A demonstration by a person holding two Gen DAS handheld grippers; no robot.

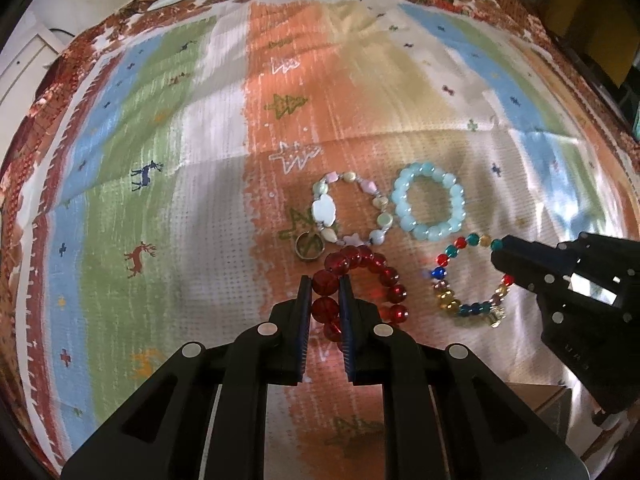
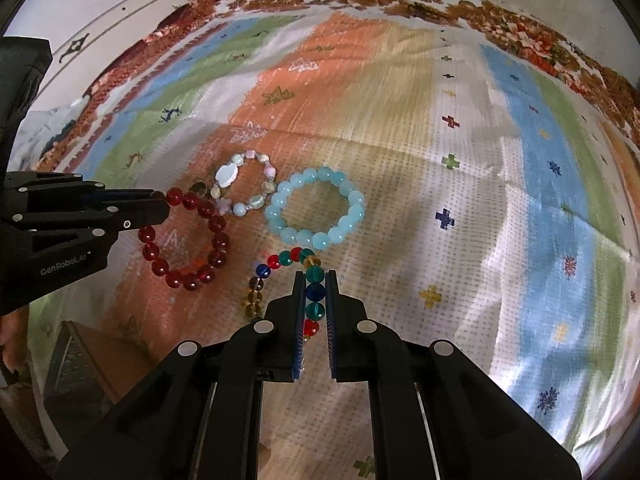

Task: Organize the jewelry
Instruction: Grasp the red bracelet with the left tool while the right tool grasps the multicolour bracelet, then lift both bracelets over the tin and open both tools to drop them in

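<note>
Several bracelets lie close together on a patterned cloth (image 1: 200,208). My left gripper (image 1: 325,288) is shut on a dark red bead bracelet (image 1: 394,280), which also shows in the right wrist view (image 2: 218,240). My right gripper (image 2: 315,280) is shut on a multicoloured bead bracelet (image 2: 280,260), which also shows in the left wrist view (image 1: 444,284). A light blue bead bracelet (image 1: 430,202) and a pastel charm bracelet (image 1: 348,208) lie just beyond. A small metal ring (image 1: 308,245) lies left of the red bracelet.
The cloth (image 2: 480,200) has coloured stripes and a brown floral border. A brown box (image 2: 80,360) stands at the near edge between the grippers. A white cabinet (image 2: 120,12) is behind the cloth at the left.
</note>
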